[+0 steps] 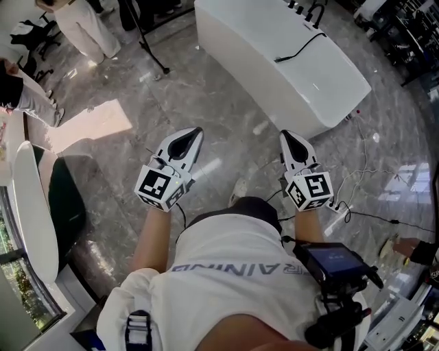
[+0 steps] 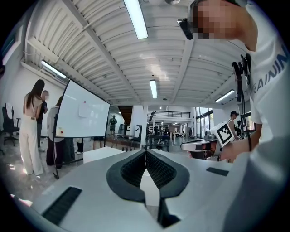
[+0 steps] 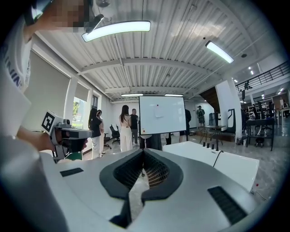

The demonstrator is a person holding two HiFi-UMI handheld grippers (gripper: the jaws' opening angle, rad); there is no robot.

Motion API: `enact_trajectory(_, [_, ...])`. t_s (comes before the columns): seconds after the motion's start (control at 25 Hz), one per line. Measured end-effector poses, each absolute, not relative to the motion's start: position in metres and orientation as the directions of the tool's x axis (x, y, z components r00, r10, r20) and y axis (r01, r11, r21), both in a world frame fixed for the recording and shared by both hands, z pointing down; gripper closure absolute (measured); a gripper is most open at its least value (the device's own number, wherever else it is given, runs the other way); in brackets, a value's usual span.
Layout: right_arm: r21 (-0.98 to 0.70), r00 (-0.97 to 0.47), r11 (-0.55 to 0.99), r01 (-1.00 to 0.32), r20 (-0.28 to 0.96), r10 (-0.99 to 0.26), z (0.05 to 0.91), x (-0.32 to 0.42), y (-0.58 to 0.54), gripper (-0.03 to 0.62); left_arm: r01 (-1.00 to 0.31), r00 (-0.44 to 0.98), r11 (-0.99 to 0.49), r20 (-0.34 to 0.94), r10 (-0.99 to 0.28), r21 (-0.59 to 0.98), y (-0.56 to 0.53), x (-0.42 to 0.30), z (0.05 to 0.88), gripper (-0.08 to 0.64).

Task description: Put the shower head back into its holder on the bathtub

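Note:
The white bathtub (image 1: 288, 62) stands on the marble floor ahead of me, a few steps beyond both grippers. A black hose (image 1: 300, 46) curls across its top, and dark fittings (image 1: 306, 9) stand at its far end; the shower head itself is too small to make out. My left gripper (image 1: 195, 131) and right gripper (image 1: 287, 135) are held side by side above the floor, both shut and empty. In the right gripper view the bathtub (image 3: 226, 165) lies ahead to the right, with the hose (image 3: 217, 157) on it. The left gripper view shows only a corner of the bathtub (image 2: 97, 154).
A power strip with cables (image 1: 339, 206) lies on the floor at right. A stand's legs (image 1: 147, 44) are beside the tub's left end. A whiteboard (image 3: 161, 114) and several people (image 3: 124, 127) are behind the tub. A white curved furniture piece (image 1: 31, 212) is at far left.

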State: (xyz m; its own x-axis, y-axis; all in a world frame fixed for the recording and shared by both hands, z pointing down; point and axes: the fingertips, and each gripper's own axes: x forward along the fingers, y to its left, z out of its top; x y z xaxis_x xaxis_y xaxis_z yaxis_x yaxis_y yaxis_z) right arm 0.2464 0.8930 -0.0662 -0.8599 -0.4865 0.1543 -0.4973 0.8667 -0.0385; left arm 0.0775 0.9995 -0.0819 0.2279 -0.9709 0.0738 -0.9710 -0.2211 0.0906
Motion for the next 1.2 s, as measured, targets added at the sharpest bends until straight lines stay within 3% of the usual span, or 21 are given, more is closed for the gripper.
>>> enact_trajectory(0.64, [-0.096, -0.880, 0.879, -0.467, 0.152, -0.451, -0.046, 0.274, 0.728, 0.580, -0.977, 0.200, -0.189, 0.111, -0.974, 0.097, 0.830, 0.114, -0.067, 0.543])
enact_trajectory(1.2, [-0.088, -0.859, 0.859, -0.504, 0.153, -0.488, -0.040, 0.229, 0.653, 0.580, -0.966, 0.244, -0.233, 0.098, -0.965, 0.109, 0.742, 0.063, -0.058, 0.543])
